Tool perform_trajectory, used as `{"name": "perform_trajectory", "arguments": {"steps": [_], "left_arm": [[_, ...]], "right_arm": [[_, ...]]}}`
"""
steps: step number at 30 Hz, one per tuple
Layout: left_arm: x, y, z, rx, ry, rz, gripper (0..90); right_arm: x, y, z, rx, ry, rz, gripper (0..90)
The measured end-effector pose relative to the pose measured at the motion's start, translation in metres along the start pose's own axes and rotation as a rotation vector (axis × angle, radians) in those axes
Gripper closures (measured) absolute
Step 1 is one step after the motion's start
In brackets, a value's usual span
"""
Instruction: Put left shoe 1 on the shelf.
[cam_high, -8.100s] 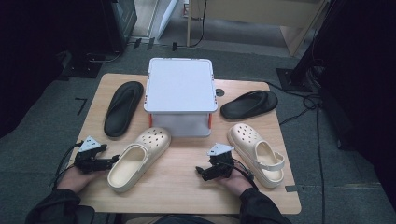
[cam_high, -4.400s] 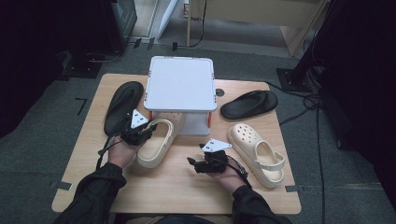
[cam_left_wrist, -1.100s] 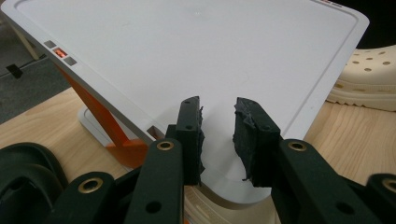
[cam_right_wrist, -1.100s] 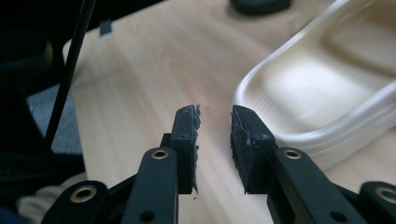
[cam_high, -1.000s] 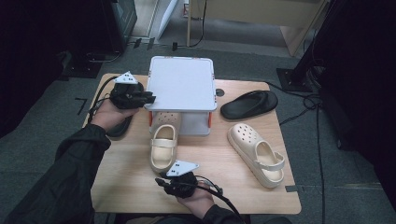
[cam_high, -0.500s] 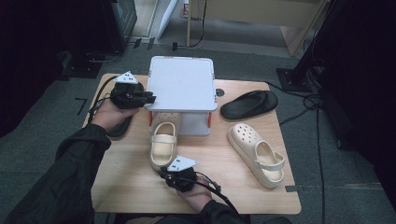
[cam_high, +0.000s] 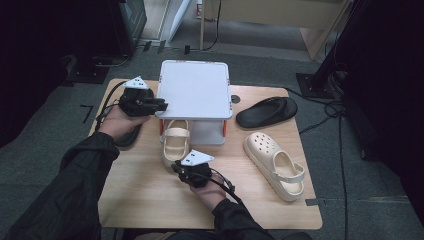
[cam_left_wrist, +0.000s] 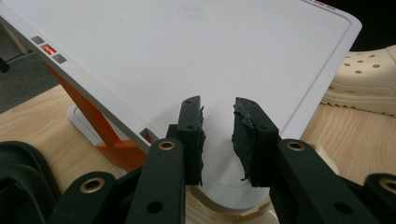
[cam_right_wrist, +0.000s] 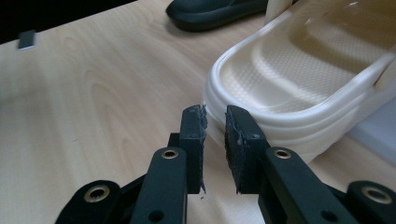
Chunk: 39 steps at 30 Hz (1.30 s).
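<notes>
Cream clogs, two, black sandals, two, one white box, left hand-held gripper slightly open over its lid, right hand-held gripper barely open, holding nothing, at one clog's heel

Light wooden table, grey carpet floor, black cables trailing, dark surroundings, pale wooden furniture behind

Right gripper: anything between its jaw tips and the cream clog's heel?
Nothing: in the right gripper view, the right gripper sits right at the cream clog heel, bare table beside.

Clog partly under raised lid, before box
</notes>
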<state>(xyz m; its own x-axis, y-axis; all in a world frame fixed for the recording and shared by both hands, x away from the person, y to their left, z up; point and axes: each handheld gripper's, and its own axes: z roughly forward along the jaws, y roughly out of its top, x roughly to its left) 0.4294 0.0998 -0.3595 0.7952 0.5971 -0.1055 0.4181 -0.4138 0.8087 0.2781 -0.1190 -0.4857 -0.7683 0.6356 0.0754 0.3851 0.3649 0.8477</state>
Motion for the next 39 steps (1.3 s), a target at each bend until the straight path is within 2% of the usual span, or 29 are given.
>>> {"name": "perform_trajectory", "arguments": {"steps": [1, 2, 5, 7, 10, 14, 15, 17, 19, 23, 26, 28, 30, 33, 35, 37, 38, 39], "left_arm": [[0.0, 0.0, 0.0, 0.0, 0.003, 0.0, 72.7], [0.0, 0.0, 0.0, -0.001, 0.001, -0.003, 72.7], [0.0, 0.0, 0.0, 0.0, 0.001, -0.002, 72.7], [0.0, 0.0, 0.0, -0.002, 0.0, -0.005, 72.7], [0.001, 0.0, 0.0, -0.003, -0.003, -0.007, 72.7], [0.001, -0.001, 0.0, -0.006, -0.008, -0.012, 72.7], [0.001, -0.001, 0.0, -0.006, -0.006, -0.011, 72.7], [0.001, -0.001, 0.0, -0.006, -0.007, -0.011, 72.8], [0.001, -0.001, 0.0, -0.006, -0.007, -0.011, 72.8], [0.001, -0.001, 0.0, -0.006, -0.009, -0.013, 72.9], [0.001, -0.001, 0.0, -0.007, -0.008, -0.012, 72.9], [0.001, -0.001, 0.0, -0.008, -0.01, -0.017, 72.9], [0.002, -0.001, 0.0, -0.012, -0.014, -0.021, 73.0], [0.003, -0.002, 0.0, -0.014, -0.016, -0.022, 73.1], [0.003, -0.002, 0.0, -0.014, -0.017, -0.023, 73.1], [0.003, -0.002, 0.0, -0.013, -0.018, -0.024, 73.2], [0.003, -0.002, 0.0, -0.013, -0.017, -0.025, 73.2], [0.003, -0.002, 0.0, -0.013, -0.017, -0.025, 73.2]], "right_arm": [[-0.002, 0.001, 0.002, -0.003, -0.002, -0.009, 78.7], [-0.005, 0.003, 0.003, -0.011, 0.011, -0.014, 77.8], [-0.009, 0.008, 0.009, -0.009, -0.025, -0.046, 76.7], [-0.013, 0.01, 0.011, -0.015, -0.015, -0.031, 79.3], [-0.016, 0.014, 0.013, -0.023, -0.062, -0.053, 77.4], [-0.027, 0.017, 0.017, -0.036, -0.1, -0.033, 77.3], [-0.029, 0.017, 0.017, -0.038, -0.107, -0.024, 74.6], [-0.034, 0.019, 0.017, -0.042, -0.09, 0.012, 74.6], [-0.031, 0.019, 0.016, -0.051, -0.077, 0.019, 77.1], [-0.014, 0.017, 0.014, -0.061, -0.032, -0.009, 81.7], [-0.002, 0.016, 0.023, -0.051, 0.017, -0.019, 82.5], [0.003, 0.015, 0.032, -0.03, 0.03, -0.024, 82.4], [0.005, 0.012, 0.042, -0.006, 0.022, -0.031, 82.4], [0.0, 0.01, 0.052, 0.009, 0.002, -0.004, 85.0], [-0.003, 0.01, 0.051, 0.009, 0.012, 0.006, 85.1], [-0.003, 0.01, 0.049, 0.016, 0.001, -0.011, 85.0], [-0.005, 0.009, 0.046, 0.023, -0.019, -0.044, 85.0], [-0.006, 0.009, 0.044, 0.024, -0.026, -0.038, 85.0]]}}
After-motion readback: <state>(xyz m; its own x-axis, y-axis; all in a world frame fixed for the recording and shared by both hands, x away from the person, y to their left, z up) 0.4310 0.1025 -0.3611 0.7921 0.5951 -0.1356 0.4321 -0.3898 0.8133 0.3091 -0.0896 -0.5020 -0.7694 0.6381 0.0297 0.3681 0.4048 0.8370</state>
